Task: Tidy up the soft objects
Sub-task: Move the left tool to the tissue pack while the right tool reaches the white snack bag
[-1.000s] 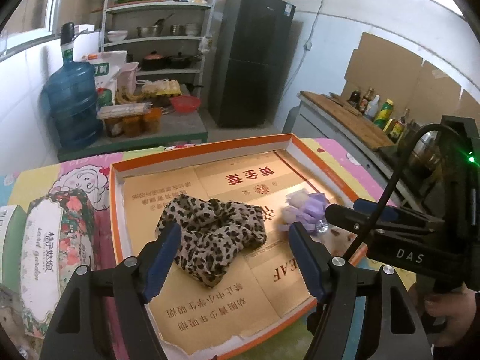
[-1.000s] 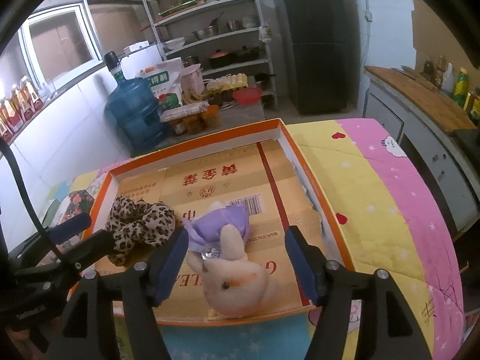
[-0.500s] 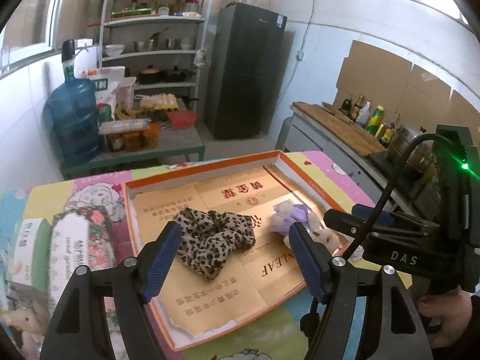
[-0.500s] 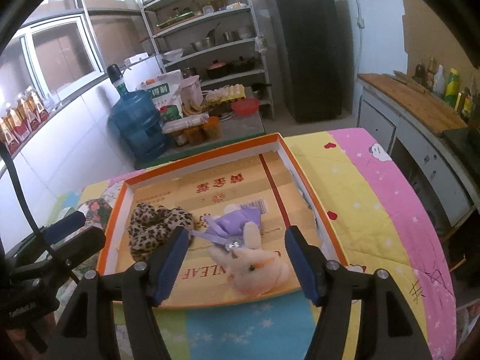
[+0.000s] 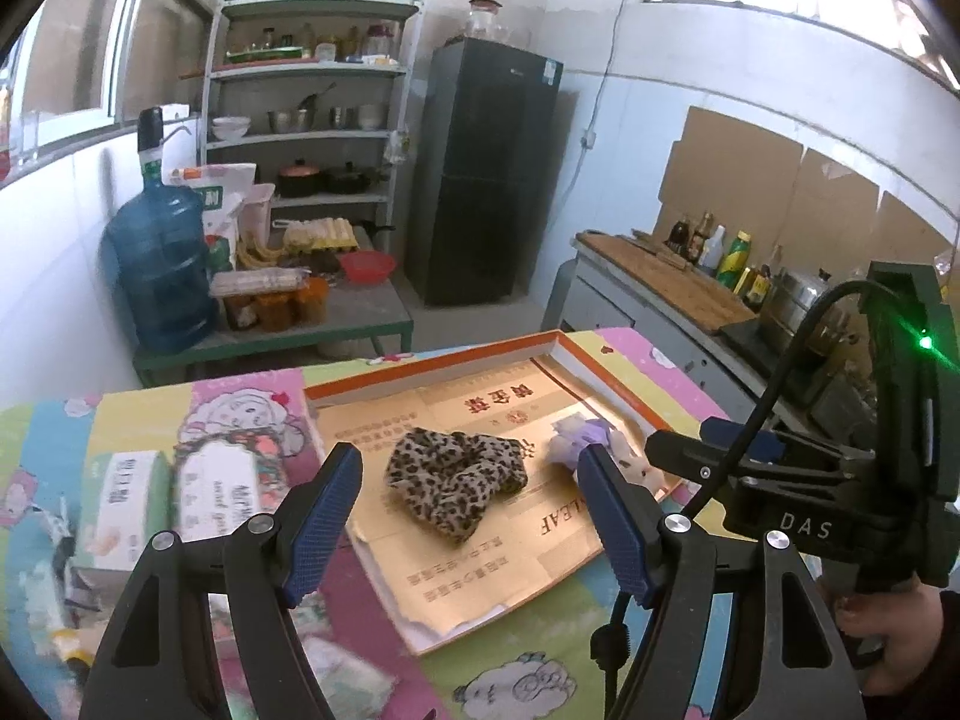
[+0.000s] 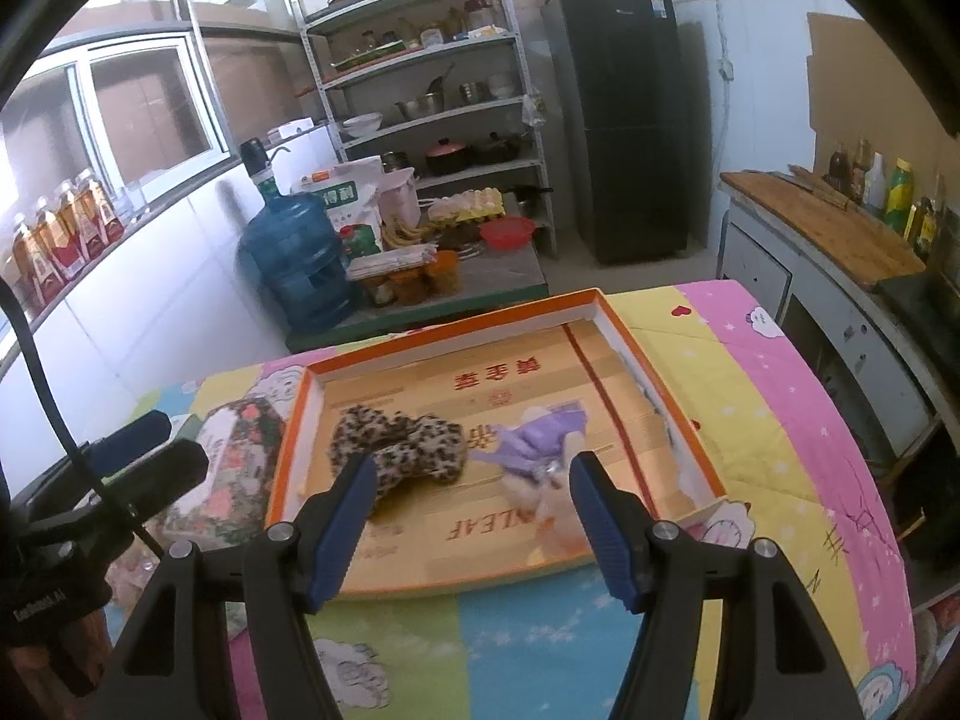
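On the left of the patterned tablecloth sits the floral tissue box, closed, its contents hidden. Right beside it is the orange-rimmed tray, lined with flattened cardboard. In it, the leopard-print scrunchie lies left of centre, and just to its right is the small plush rabbit in purple, close to the scrunchie; I can't tell whether they touch. Both lie loose on the cardboard, nothing gripping them.

Left gripper: jaws wide apart, empty, hanging above the tray's near edge with the scrunchie framed between the blue pads. Right gripper: jaws parted too, nothing in them, the rabbit showing between the fingers but well below. A hand holds the right tool's handle at the far right of the left view.

Against a second ago, both tools have pulled back and up: the tray looks smaller and more tablecloth shows in front of it. Scrunchie and rabbit lie where they were; jaw openings look unchanged.
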Available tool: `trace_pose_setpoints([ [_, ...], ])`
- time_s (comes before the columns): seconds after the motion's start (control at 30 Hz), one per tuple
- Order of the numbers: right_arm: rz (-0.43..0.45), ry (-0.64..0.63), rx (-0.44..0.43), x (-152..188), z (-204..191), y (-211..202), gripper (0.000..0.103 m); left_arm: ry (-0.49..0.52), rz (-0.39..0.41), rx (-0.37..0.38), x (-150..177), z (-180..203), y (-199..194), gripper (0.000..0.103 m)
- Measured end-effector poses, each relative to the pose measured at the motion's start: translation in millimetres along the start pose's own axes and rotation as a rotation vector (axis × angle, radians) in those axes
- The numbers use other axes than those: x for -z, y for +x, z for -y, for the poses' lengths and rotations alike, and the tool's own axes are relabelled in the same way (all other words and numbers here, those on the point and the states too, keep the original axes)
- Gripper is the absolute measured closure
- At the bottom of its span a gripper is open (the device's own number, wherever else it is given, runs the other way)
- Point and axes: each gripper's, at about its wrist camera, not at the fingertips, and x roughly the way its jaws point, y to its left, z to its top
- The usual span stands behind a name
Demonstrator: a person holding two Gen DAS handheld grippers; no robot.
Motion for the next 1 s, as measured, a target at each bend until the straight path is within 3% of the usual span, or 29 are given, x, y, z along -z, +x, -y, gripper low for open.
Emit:
trace_pose_setpoints([
  [0.37,0.0,-0.031,-0.002,13.7,-55.6,-19.6,0.036,-0.023,0.02,0.001,9.7,-39.5,-48.9,0.028],
  [1.0,-0.03,-0.161,-0.131,32.1,-190.3,-8.3,0.036,-0.129,0.049,-0.148,40.9,-153.4,-126.2,0.028],
])
